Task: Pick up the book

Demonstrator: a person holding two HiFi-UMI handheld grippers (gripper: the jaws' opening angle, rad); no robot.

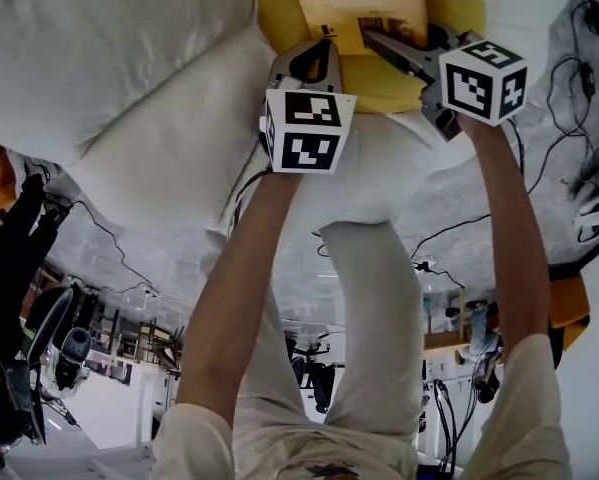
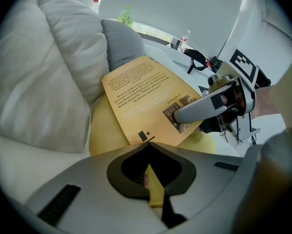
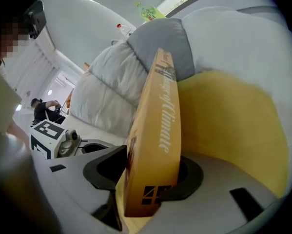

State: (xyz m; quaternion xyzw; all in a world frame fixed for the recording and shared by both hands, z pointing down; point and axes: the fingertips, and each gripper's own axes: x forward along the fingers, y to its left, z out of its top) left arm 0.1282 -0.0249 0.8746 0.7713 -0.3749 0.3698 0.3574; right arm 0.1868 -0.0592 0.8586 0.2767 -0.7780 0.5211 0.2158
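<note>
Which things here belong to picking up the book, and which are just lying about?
Job: book, left tool, right tool.
Lying about: yellow cushion, grey pillow, sofa, green bottle.

Mustard-yellow book [image 2: 141,99] with dark print. Brighter yellow cushion [image 2: 104,130]. Cream-white sofa cushions [image 2: 43,72]. Grey pillow [image 2: 122,43]. Left cube [image 1: 307,128] and right cube [image 1: 484,80] patterned with black-and-white squares.

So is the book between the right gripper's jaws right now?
Yes, the right gripper view shows the book standing on edge between the jaws of the right gripper, its printed spine facing the camera.
</note>
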